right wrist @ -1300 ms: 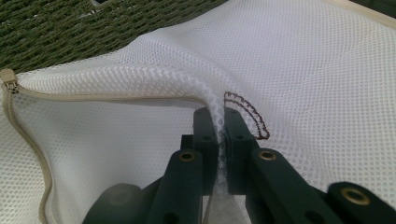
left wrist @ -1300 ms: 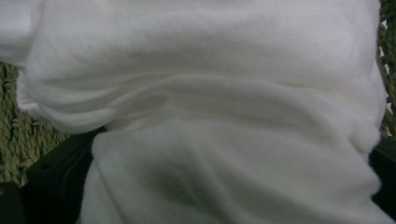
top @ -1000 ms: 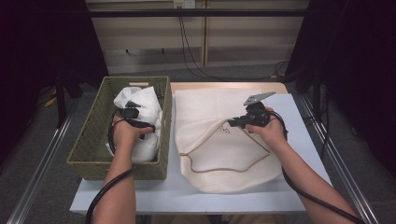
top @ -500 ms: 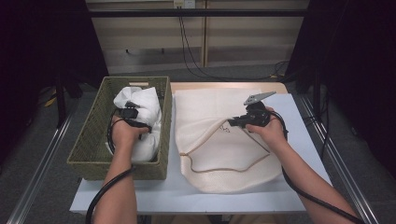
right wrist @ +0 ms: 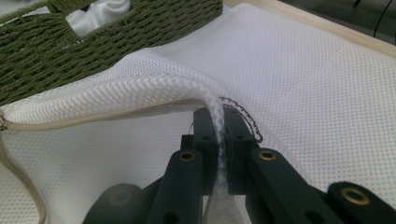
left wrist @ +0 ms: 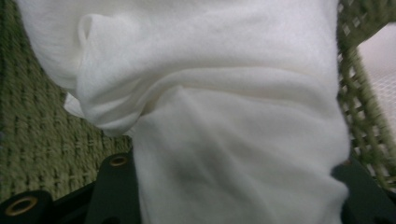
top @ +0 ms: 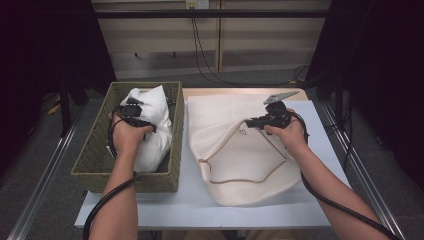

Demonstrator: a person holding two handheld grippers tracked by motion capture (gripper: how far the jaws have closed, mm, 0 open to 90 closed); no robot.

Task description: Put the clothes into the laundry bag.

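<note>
White cloth [top: 150,125] lies bunched in the green woven basket [top: 95,150] at the left of the surface, and our left gripper [top: 131,114] has just been closing its jaws on a thick fold of it, which they now grasp so that we can lift it out. Our right gripper [top: 252,123] keeps its jaws clenched on the rim of the mesh bag [top: 250,185], holding the zipped mouth raised and open toward the basket. Both forearms reach forward, the left hand pointing down into the basket, the right almost level.
</note>
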